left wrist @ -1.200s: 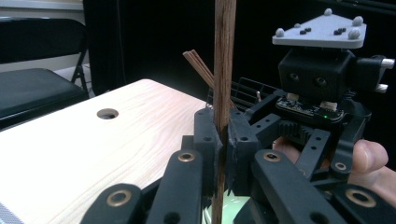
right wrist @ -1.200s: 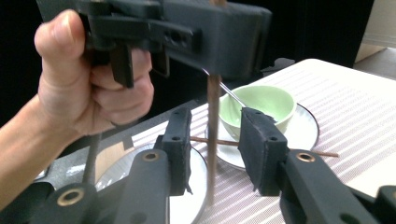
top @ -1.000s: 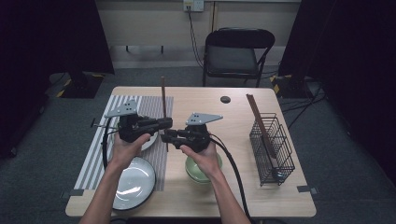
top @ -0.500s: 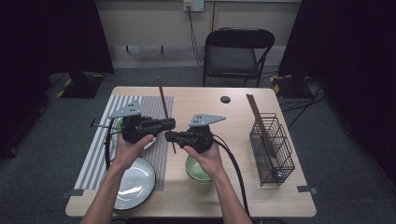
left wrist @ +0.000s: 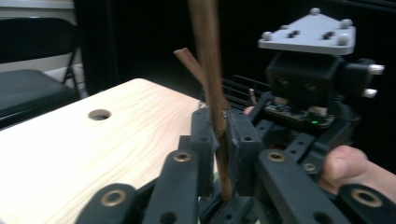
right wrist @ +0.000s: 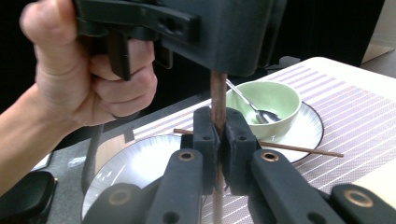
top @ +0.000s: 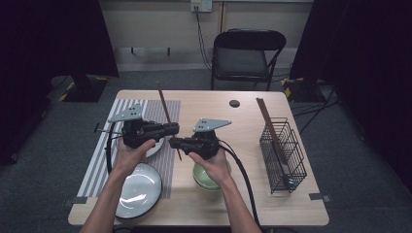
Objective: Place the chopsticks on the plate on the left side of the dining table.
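A brown chopstick (top: 164, 104) stands tilted above the table, its top leaning toward the far left. My left gripper (top: 174, 128) is shut on it from the left, and my right gripper (top: 172, 142) is shut on it just below, from the right. In the left gripper view the jaws (left wrist: 220, 130) pinch the chopstick (left wrist: 208, 56), with the right gripper's grey plate (left wrist: 308, 32) behind. In the right gripper view the jaws (right wrist: 218, 133) have just been closing and clamp the chopstick (right wrist: 218, 91) under the left hand (right wrist: 88, 70).
A green bowl (right wrist: 266, 100) with a spoon (right wrist: 254, 109) sits on a small plate (right wrist: 308, 123), and a second chopstick (right wrist: 299, 149) lies across it. A large white plate (top: 138, 187) is near the front left. Another green bowl (top: 206, 179) is under my right hand. A wire basket (top: 284, 150) stands right.
The chopstick's top has leaned toward the left. The right gripper's jaws have closed on it. Both hands stay where they were.
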Demonstrator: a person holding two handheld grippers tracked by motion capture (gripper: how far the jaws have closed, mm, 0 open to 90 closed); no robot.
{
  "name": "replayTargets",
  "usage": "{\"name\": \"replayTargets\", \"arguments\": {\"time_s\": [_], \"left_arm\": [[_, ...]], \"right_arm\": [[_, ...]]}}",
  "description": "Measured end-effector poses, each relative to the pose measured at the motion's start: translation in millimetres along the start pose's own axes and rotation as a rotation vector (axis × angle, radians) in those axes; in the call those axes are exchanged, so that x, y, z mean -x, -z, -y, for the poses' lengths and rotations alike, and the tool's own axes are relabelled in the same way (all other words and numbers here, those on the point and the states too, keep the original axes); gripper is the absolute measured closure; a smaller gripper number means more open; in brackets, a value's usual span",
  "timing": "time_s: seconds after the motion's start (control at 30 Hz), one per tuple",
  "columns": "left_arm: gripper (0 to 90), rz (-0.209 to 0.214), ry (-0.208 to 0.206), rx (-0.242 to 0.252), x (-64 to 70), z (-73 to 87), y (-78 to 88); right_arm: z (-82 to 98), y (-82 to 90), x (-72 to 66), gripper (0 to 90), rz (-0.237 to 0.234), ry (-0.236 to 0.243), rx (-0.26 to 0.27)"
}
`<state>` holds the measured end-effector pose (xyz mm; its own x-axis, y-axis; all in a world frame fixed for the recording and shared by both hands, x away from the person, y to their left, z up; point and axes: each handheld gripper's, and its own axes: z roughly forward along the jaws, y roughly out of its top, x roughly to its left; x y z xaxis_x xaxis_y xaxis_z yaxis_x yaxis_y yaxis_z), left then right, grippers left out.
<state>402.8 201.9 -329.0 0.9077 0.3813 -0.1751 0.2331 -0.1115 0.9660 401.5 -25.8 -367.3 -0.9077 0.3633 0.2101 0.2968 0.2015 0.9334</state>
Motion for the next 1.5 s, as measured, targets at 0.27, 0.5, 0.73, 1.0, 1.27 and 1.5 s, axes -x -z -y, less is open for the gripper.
{"name": "replayTargets", "arguments": {"time_s": [0.27,0.5,0.73,1.0,1.27,1.5], "left_arm": [[85.3,-0.003,-0.029,-0.014,5.8,-9.4,-4.0],[84.8,-0.005,0.001,0.004,0.5,-6.6,-1.8],[80.2,-0.043,0.007,-0.001,-5.3,-3.5,4.0],[71.6,-0.071,0.032,0.004,-13.4,1.9,10.6],[62.8,-0.096,0.045,0.004,-16.1,1.8,10.8],[46.2,-0.149,0.044,0.001,-20.7,1.0,15.2]], "right_arm": [[3.8,0.4,0.7,79.7,0.006,0.000,0.005],[6.8,3.8,2.2,84.1,0.008,0.002,0.009],[6.6,4.2,0.2,85.9,0.012,0.008,0.003],[4.5,9.8,-0.3,86.1,0.024,0.008,0.005],[5.1,11.1,0.4,86.1,0.032,0.009,-0.001],[6.6,10.6,-1.8,86.1,0.030,0.011,-0.010]]}}
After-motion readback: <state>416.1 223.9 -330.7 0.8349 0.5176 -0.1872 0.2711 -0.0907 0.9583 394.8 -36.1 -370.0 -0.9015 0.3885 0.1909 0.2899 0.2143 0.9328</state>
